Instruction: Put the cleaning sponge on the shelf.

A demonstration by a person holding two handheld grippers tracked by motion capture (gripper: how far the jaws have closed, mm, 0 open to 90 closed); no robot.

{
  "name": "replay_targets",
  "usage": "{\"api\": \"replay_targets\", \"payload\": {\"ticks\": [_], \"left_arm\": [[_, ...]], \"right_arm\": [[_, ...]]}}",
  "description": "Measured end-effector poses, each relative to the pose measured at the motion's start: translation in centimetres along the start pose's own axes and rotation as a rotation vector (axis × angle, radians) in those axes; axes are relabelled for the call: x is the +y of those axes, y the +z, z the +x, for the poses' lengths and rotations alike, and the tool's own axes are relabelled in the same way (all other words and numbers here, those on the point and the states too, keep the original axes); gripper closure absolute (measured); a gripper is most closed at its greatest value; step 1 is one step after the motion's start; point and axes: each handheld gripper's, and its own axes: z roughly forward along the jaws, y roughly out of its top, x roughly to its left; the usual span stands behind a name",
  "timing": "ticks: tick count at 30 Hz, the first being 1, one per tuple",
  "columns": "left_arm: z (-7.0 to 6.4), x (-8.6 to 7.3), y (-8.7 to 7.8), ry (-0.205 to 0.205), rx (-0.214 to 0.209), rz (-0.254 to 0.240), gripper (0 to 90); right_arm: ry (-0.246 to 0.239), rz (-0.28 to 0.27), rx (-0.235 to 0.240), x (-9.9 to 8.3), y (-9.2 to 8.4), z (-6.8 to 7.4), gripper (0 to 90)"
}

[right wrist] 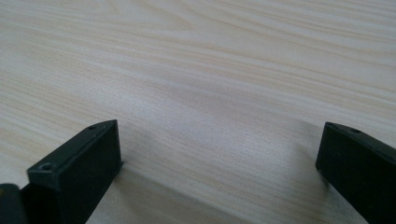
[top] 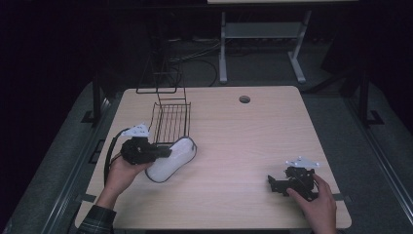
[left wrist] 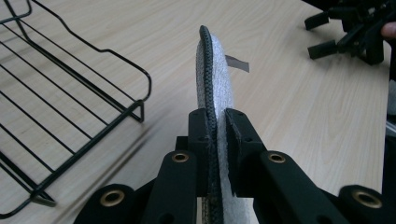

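Left gripper (left wrist: 215,140) — jaws clamped on the dark-trimmed edge of a white insole (top: 171,159), held on edge just beside the black wire rack (top: 170,122). Right gripper (top: 273,184) — jaws spread wide, nothing between them, low over the bare wooden table (top: 253,141), well apart from the insole.

Insole (top: 171,160) just before wire rack (top: 169,122), table's (top: 253,146) left.

The high view looks forward and down over the whole table (top: 253,126). Each gripper view sits low and close, looking along its own jaws; the left one shares the wire rack (left wrist: 70,116) with the high view.
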Motion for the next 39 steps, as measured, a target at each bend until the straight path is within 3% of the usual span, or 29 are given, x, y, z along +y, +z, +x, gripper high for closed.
{"api": "replay_targets", "payload": {"ticks": [28, 39], "left_arm": [[7.5, 3.0, -1.5, -0.118, 0.092, -0.068, 81.2], [10.3, 3.9, -1.7, -0.137, 0.129, -0.099, 81.2]], "right_arm": [[0.0, 0.0, 0.0, 0.0, 0.0, 0.0, 0.0], [0.0, 0.0, 0.0, 0.0, 0.0, 0.0, 0.0]]}}
